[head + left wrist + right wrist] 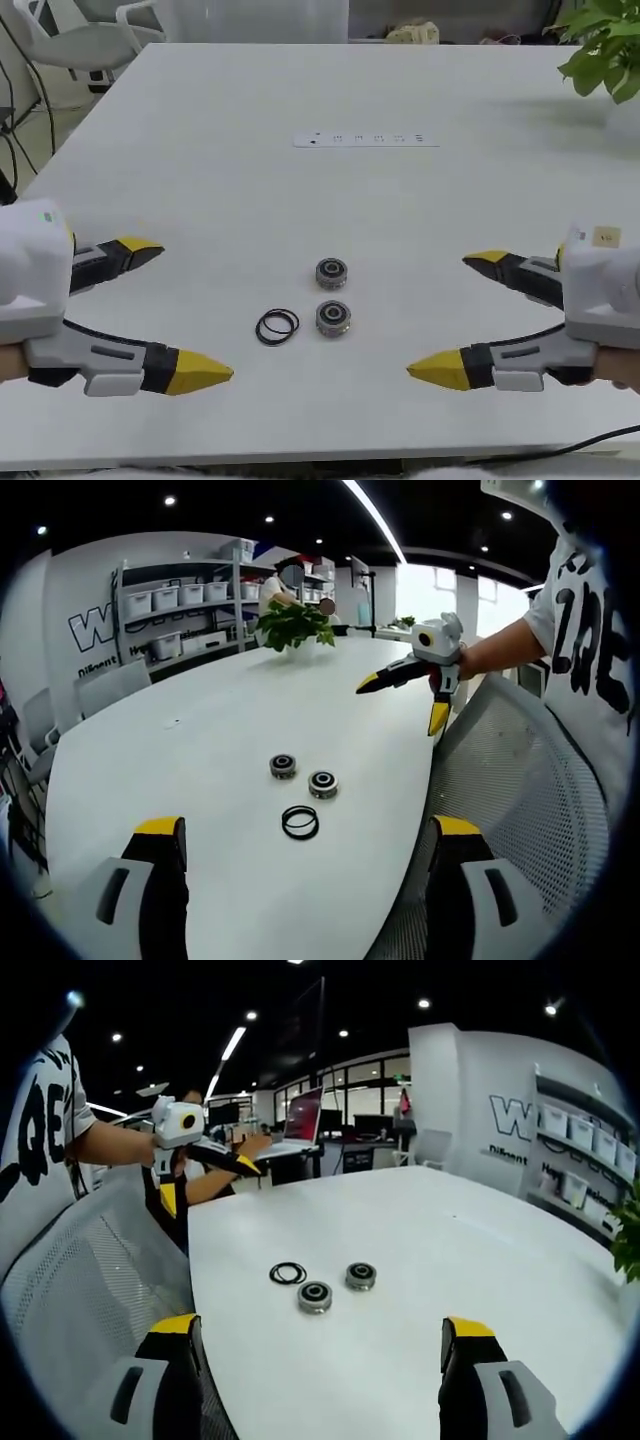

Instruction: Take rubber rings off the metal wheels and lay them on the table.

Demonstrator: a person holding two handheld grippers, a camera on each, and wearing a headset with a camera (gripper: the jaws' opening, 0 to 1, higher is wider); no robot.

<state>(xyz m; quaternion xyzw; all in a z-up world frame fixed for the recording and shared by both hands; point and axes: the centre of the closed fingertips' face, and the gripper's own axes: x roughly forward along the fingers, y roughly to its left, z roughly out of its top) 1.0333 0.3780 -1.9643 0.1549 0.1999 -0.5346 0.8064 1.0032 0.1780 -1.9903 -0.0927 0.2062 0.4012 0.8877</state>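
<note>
Two small metal wheels (331, 271) (333, 317) with dark rims lie near the middle of the white table (200, 180), one behind the other. Two thin black rubber rings (277, 326) lie overlapped on the table just left of the nearer wheel. My left gripper (185, 310) hovers open well to the left of them, with nothing between its yellow tips. On the opposite side my right gripper (443, 315) is open too and holds nothing. The left gripper view has the wheels (283, 767) (322, 784) and rings (299, 822) ahead of its jaws. The right gripper view has them (314, 1296) (361, 1276) (287, 1273) too.
A flat white socket strip (366, 140) lies farther back on the table. A green plant (605, 55) stands at the far right corner, and a chair (90, 40) at the far left. A mesh chair back (510, 780) is close to the table's near edge.
</note>
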